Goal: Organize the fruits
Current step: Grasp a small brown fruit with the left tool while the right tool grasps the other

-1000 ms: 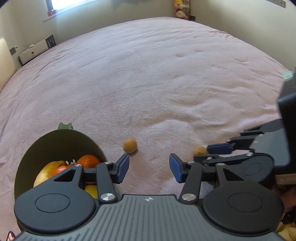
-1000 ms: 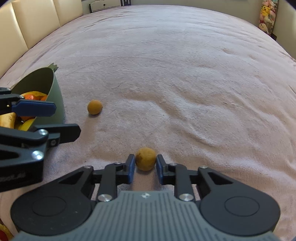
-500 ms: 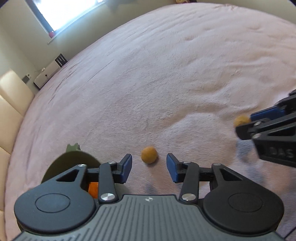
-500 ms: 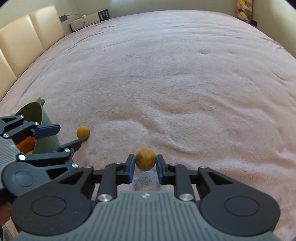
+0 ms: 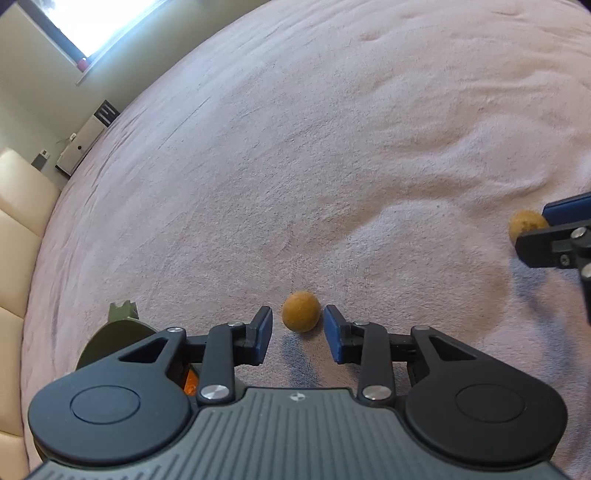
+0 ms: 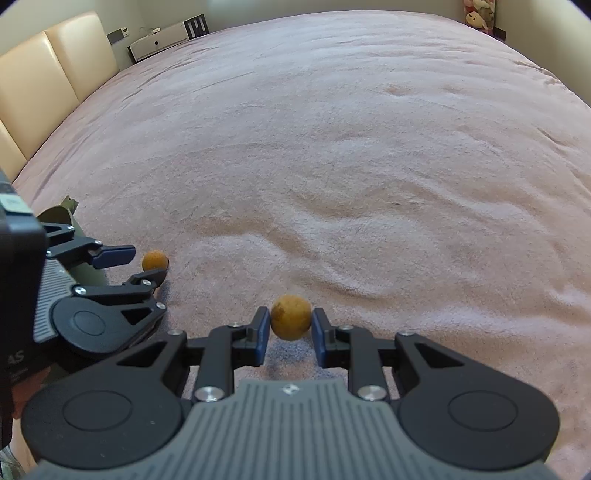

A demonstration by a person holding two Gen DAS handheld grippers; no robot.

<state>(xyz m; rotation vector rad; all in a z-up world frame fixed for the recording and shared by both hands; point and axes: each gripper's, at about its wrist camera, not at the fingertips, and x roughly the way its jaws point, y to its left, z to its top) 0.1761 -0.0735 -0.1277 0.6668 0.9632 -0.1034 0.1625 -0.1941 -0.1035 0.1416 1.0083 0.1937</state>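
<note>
left hand-held gripper (image 5: 297, 328) closing, nearer small fruit (image 5: 301, 311) | bowl (image 5: 114, 332) mostly hidden now

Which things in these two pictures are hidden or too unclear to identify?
- Green bowl: in both views the left gripper, its jaws closing around a small brown fruit, covers most of it; only an orange bit shows.
- Toys: right wrist view, too small.
- Right gripper: left wrist view, cut by the edge.

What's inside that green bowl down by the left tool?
Only a sliver of something orange shows inside the green bowl, likely fruit. The left gripper covers nearly all of the bowl's inside, so whatever else it holds cannot be seen.
</note>
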